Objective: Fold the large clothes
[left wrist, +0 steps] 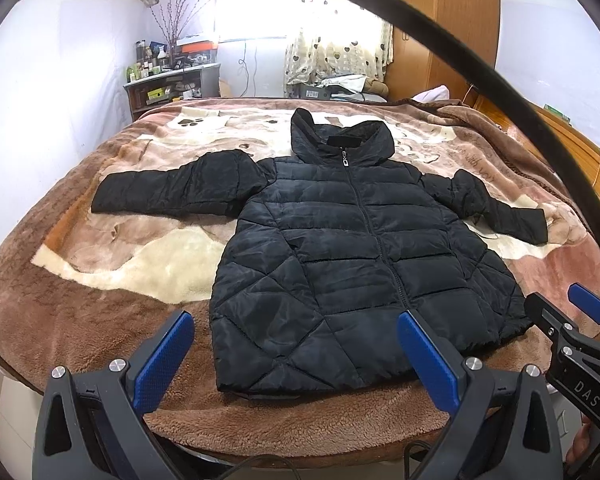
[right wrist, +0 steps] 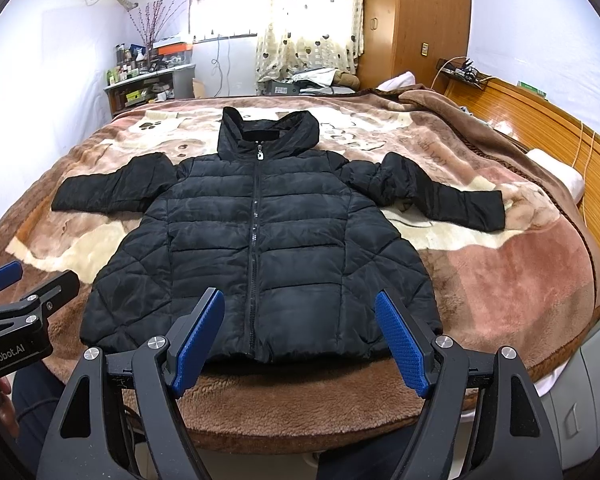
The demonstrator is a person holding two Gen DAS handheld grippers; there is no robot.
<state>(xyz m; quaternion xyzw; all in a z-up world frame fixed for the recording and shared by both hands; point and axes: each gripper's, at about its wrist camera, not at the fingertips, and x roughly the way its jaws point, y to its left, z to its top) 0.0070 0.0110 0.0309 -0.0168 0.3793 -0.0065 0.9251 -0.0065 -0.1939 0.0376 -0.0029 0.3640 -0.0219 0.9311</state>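
Black puffer jacket [left wrist: 348, 240] lies flat, zipped, sleeves out, hem near the bed's [left wrist: 100, 312] front edge. Left tongs [left wrist: 296, 354] and right tongs [right wrist: 300, 336] hover over that hem, both spread wide, gripping nothing.

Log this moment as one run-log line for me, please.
phase: pre-fold | black hooded puffer jacket: flat, zipped, sleeves spread on blanket | left gripper: open, empty | right gripper: open, empty

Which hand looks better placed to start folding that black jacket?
Probably either. Both grippers, left and right, hover open near the jacket's hem; each suits the sleeve on its own side, so left would take the left sleeve.
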